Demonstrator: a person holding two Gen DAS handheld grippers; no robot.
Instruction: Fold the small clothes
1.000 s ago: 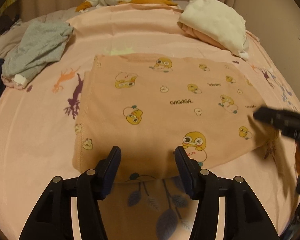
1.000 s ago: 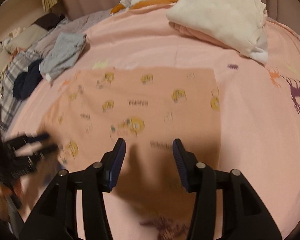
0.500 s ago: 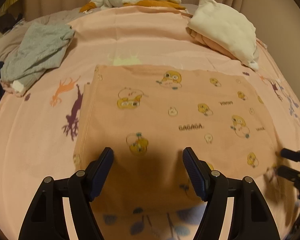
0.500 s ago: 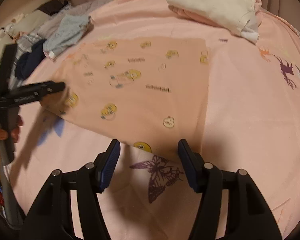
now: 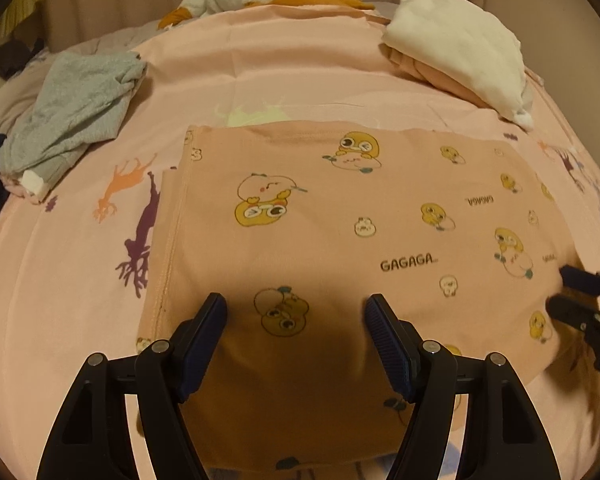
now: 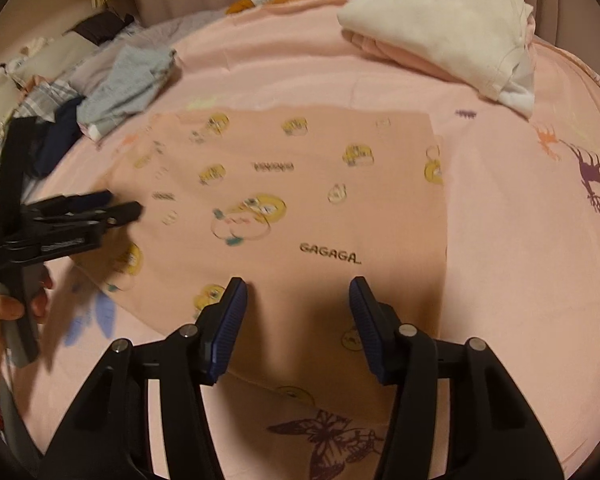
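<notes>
The peach garment (image 5: 340,232), printed with yellow cartoon chicks and "GAGAGA", is lying flat and folded on the pink sheet (image 5: 267,76), filling the centre of both views. In the left wrist view its far edge is running straight across the middle, its left edge is showing a stitched hem with a second layer peeking out beside it at 9 o'clock, and its near edge is passing under the left gripper (image 5: 295,320) at 6 o'clock. That gripper's fingers are standing wide apart over the cloth, holding nothing. The right gripper (image 6: 297,304) is likewise hovering with its fingers spread, over the garment's near edge, empty; in the left view it is showing at 3 o'clock, by the cloth's right edge. In the right wrist view the garment's right edge is running down from 1 o'clock toward 5 o'clock, with bare sheet lying open beyond it. The left gripper is appearing there at 9 o'clock, blurred. A grey garment (image 5: 71,112) is lying at 10 o'clock, apart from the peach cloth, and a white folded pile (image 5: 460,44) is sitting at 1 o'clock, with open sheet between each and the far edge.
</notes>
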